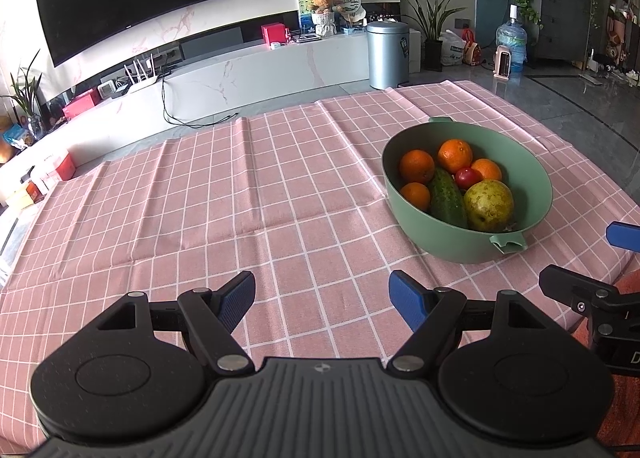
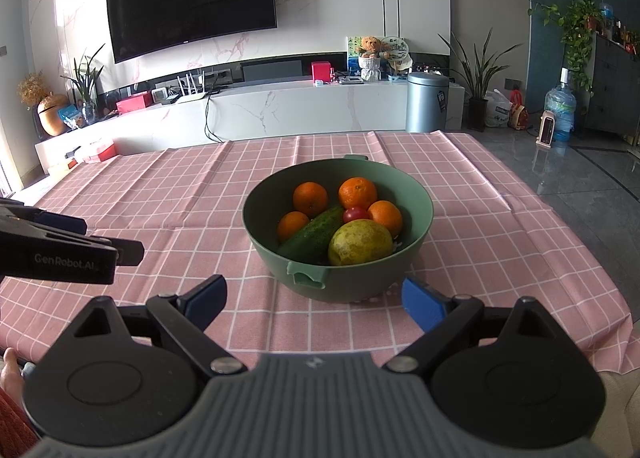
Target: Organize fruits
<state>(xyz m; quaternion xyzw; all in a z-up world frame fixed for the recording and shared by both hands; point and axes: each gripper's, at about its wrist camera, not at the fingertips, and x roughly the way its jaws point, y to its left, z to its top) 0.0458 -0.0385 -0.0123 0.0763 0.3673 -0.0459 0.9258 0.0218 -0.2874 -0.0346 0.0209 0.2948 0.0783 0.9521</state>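
A green bowl [image 2: 416,213] with two small handles stands on the pink checked tablecloth [image 2: 168,193]. It holds several oranges [image 2: 310,198], a cucumber [image 2: 316,236], a small red fruit [image 2: 356,213] and a yellow-green pear [image 2: 360,242]. My right gripper [image 2: 316,298] is open just in front of the bowl's near handle, nothing between its fingers. My left gripper [image 1: 322,298] is open over bare cloth, left of the bowl [image 1: 536,173], also holding nothing. In the left wrist view the oranges [image 1: 416,165], cucumber [image 1: 446,197] and pear [image 1: 488,199] lie the same way.
The cloth [image 1: 200,197] spreads wide to the left of the bowl. The table's right edge drops to a grey tiled floor [image 2: 580,165]. Beyond the far edge are a low white TV bench [image 2: 280,109] and a metal bin [image 2: 426,101].
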